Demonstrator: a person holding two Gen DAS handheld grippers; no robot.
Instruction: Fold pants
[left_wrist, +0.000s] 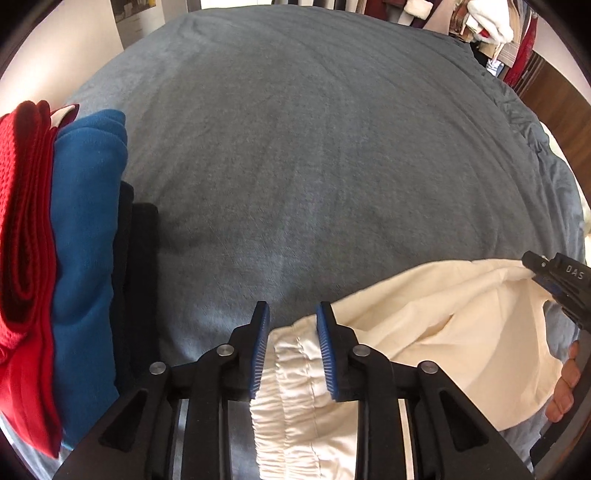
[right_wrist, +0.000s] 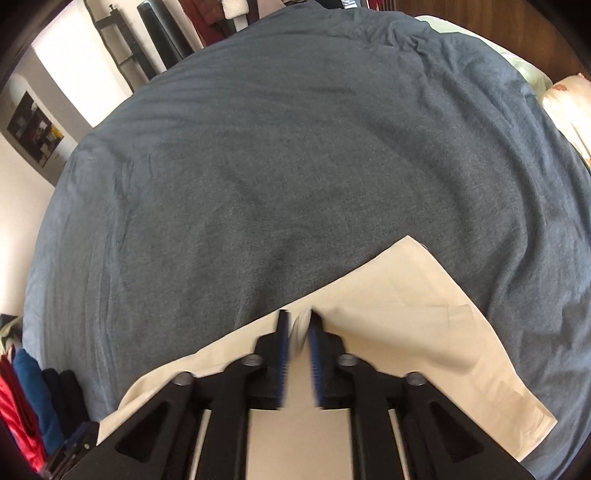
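Cream pants (left_wrist: 424, 314) lie across the near part of a grey-blue bedspread (left_wrist: 295, 147). My left gripper (left_wrist: 291, 314) points down over their white elastic waistband (left_wrist: 295, 369). The band runs up between the blue pads, which stand apart and do not squeeze it. In the right wrist view the pants (right_wrist: 399, 325) show a leg corner spread out to the right. My right gripper (right_wrist: 298, 317) has its jaws a little apart, with a small raised fold of the cream cloth (right_wrist: 301, 326) between the tips. That gripper also shows at the pants' far right edge (left_wrist: 533, 267), with the fingers of a hand (left_wrist: 565, 387) below it.
A stack of folded clothes lies at the bed's left edge: red knit (left_wrist: 22, 221), blue fleece (left_wrist: 85, 221) and a dark piece (left_wrist: 136, 277). The stack also shows at lower left (right_wrist: 29, 398). Hanging clothes (left_wrist: 491, 22) are beyond the bed. A pillow (right_wrist: 569, 103) lies at the right.
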